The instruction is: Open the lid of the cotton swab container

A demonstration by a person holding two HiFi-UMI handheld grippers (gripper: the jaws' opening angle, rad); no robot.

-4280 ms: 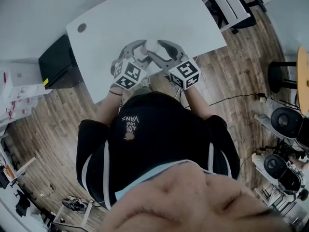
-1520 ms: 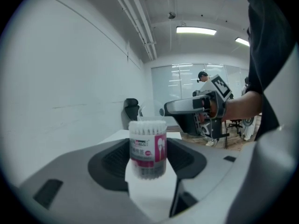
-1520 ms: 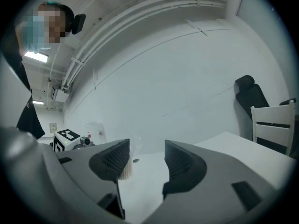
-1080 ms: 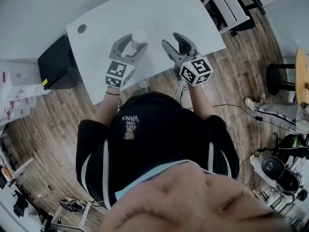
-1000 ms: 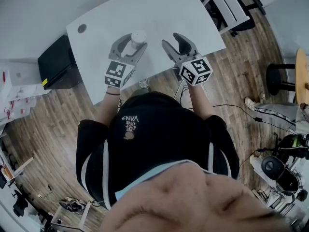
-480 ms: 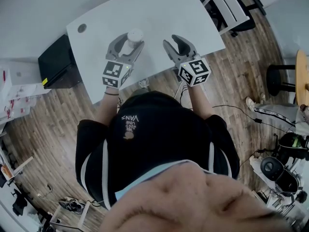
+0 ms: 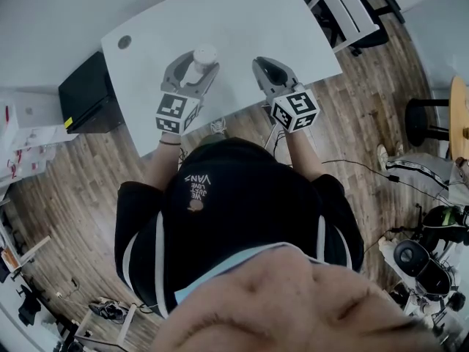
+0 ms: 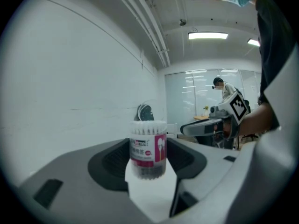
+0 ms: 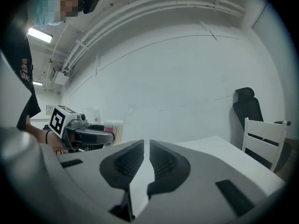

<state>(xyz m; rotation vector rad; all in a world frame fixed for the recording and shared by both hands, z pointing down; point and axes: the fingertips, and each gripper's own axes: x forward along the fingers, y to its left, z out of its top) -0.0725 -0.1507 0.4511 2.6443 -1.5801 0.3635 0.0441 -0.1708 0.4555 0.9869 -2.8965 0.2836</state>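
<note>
Head view: we are gripping the upright cotton swab container (image 7: 204, 55) with the left hand-held gripper (image 7: 195, 64) on the worktop (image 7: 242, 20). The right hand-held gripper (image 7: 268, 66) is pointing along the worktop, right of the container and apart from it. Beyond the container, bare worktop is running to the far edge, with a chair (image 7: 344, 9) past it.

Left gripper view: both pads are pressing the container's sides.

Right gripper view: its jaws have just been closing and are nearly meeting, with nothing between them.
</note>
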